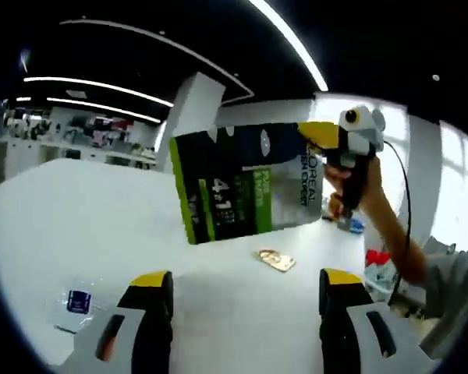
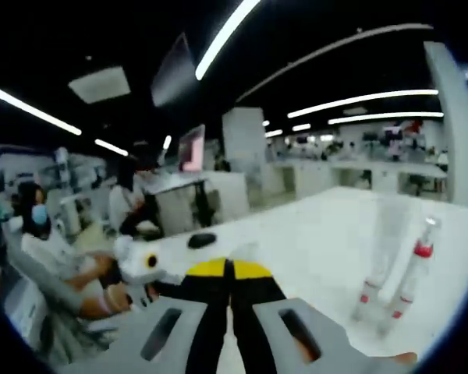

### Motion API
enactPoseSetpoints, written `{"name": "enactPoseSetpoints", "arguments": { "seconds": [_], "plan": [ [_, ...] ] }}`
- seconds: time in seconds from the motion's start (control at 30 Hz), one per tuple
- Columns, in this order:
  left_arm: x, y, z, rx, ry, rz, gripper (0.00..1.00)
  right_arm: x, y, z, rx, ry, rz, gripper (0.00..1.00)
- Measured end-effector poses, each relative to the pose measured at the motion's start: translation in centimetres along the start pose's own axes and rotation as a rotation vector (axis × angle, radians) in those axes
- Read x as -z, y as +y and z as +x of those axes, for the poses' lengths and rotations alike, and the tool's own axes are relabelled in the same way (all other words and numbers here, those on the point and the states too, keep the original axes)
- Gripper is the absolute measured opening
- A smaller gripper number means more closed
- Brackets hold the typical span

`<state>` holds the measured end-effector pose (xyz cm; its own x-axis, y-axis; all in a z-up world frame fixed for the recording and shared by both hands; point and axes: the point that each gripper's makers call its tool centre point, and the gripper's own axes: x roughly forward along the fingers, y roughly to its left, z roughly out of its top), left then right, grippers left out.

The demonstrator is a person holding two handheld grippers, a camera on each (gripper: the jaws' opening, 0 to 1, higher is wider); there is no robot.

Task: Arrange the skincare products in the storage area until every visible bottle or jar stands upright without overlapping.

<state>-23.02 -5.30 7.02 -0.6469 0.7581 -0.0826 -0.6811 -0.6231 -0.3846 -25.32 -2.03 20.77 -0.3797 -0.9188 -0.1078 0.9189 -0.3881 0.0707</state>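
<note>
While left jaws gape, right jaws pinch the skincare box lengthwise sideways.

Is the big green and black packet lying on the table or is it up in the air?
Up in the air. The right gripper pinches one corner of the packet, which hangs tilted above the white table, not touching it.

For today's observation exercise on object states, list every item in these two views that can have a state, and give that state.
right gripper: shut on the box, holding it above the table.
box: lifted clear of the white table, tilted.
left gripper: open, nothing between its tips.
gold item: lying flat on the table.
sachet: lying flat.
clear tubes: standing upright, red-banded, close together; contact unclear.
</note>
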Motion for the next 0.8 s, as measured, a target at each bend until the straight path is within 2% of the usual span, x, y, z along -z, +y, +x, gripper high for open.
{"name": "enactPoseSetpoints", "arguments": {
  "seconds": [0.03, 0.1, 0.13, 0.23, 0.27, 0.33, 0.4, 0.43, 0.47, 0.5, 0.57, 0.6, 0.63, 0.67, 0.73, 0.77, 0.8],
  "plan": [
    [-1.0, -0.7, 0.2, 0.047, -0.056, -0.079, 0.79, -1.1, 0.2, 0.1, -0.002, -0.045, -0.002, 0.0],
    [-1.8, -1.6, 0.5, 0.128, -0.094, -0.233, 0.79, -3.2, 0.5, 0.1, -0.011, -0.122, -0.005, 0.0],
    [-2.0, -1.7, 0.7, 0.154, -0.1, -0.283, 0.8, -4.2, 0.8, 0.0, -0.024, -0.16, 0.0, 0.0],
    [-2.4, -2.1, 1.1, 0.197, -0.111, -0.339, 0.8, -6.7, 1.5, -0.3, -0.06, -0.255, 0.029, 0.0],
    [-3.1, -2.7, 1.3, 0.233, -0.141, -0.344, 0.8, -7.7, 2.0, -0.3, -0.08, -0.297, 0.038, 0.0],
    [-4.5, -3.4, 1.2, 0.273, -0.186, -0.337, 0.79, -8.3, 3.2, -0.2, -0.124, -0.317, 0.017, 0.0],
    [-6.9, -3.7, 0.6, 0.302, -0.282, -0.345, 0.77, -8.6, 3.6, 0.2, -0.116, -0.332, 0.015, 0.0],
    [-7.8, -3.8, 0.3, 0.314, -0.317, -0.347, 0.74, -8.6, 3.8, 0.3, -0.116, -0.334, 0.01, 0.0],
    [-9.3, -4.0, -0.5, 0.339, -0.375, -0.358, 0.69, -8.7, 4.0, 0.6, -0.113, -0.338, 0.003, 0.0],
    [-10.3, -4.0, -1.1, 0.355, -0.416, -0.364, 0.59, -8.7, 4.1, 0.7, -0.109, -0.346, 0.0, 0.0],
    [-11.8, -3.7, -2.2, 0.361, -0.491, -0.38, 0.45, -8.7, 4.2, 0.8, -0.109, -0.364, 0.003, 0.0],
    [-12.6, -3.2, -3.0, 0.349, -0.54, -0.405, 0.43, -8.7, 4.2, 0.8, -0.107, -0.372, 0.006, 0.0],
    [-13.1, -2.6, -3.6, 0.326, -0.577, -0.43, 0.43, -9.1, 4.1, 0.6, -0.102, -0.42, 0.016, 0.0],
    [-13.8, -2.0, -4.4, 0.314, -0.628, -0.433, 0.42, -8.9, 3.9, 0.6, -0.096, -0.422, 0.023, 0.0],
    [-13.9, -1.4, -5.2, 0.3, -0.646, -0.419, 0.23, -8.7, 3.4, 0.6, -0.082, -0.429, 0.027, 0.0],
    [-14.1, -0.8, -5.8, 0.278, -0.676, -0.399, 0.14, -8.4, 2.9, 0.6, -0.071, -0.428, 0.032, 0.0],
    [-14.3, -0.8, -6.4, 0.287, -0.701, -0.385, 0.13, -8.0, 2.5, 0.8, -0.059, -0.415, 0.039, 0.0]
  ]
}}
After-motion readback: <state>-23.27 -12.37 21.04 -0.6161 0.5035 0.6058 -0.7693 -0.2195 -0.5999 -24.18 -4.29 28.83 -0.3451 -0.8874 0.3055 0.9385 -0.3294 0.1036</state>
